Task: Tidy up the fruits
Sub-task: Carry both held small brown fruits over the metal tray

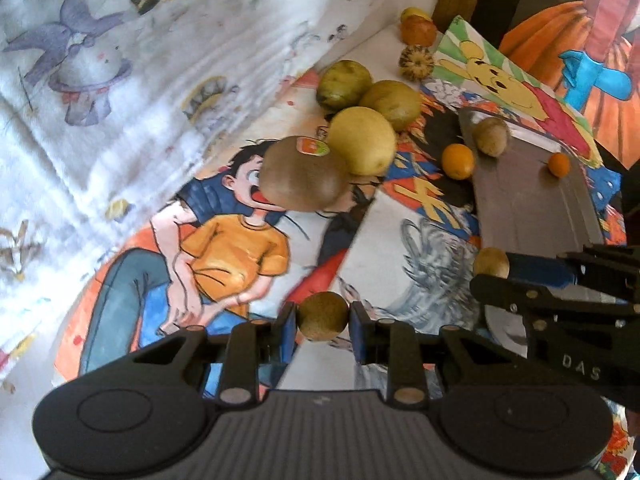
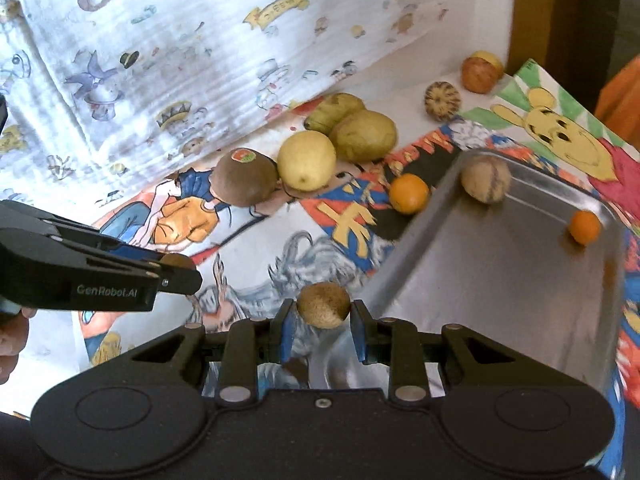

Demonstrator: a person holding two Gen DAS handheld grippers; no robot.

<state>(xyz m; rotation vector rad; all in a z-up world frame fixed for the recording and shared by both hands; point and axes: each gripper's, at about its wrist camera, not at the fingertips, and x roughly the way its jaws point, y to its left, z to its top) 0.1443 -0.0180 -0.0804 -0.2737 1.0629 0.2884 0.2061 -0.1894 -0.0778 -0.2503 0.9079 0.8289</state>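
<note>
Each tool is pinching one small brown round fruit. The left tool is closed on a small brown fruit, held clear above the printed cloth that covers the bench. The right tool is closed on a second small brown fruit, held just beside the near edge of the metal tray.

The tray already contains a pale brown fruit and a small orange fruit. An orange lies just outside the tray wall. A kiwi with a sticker, a yellow pear and two green-brown pears remain grouped on the cloth.

The held fruits are judged light, firm and round, with a dry matt skin; rolling on release is likely. A grip across the widest part is advised. The larger pears are judged heavier and liable to bruise
</note>
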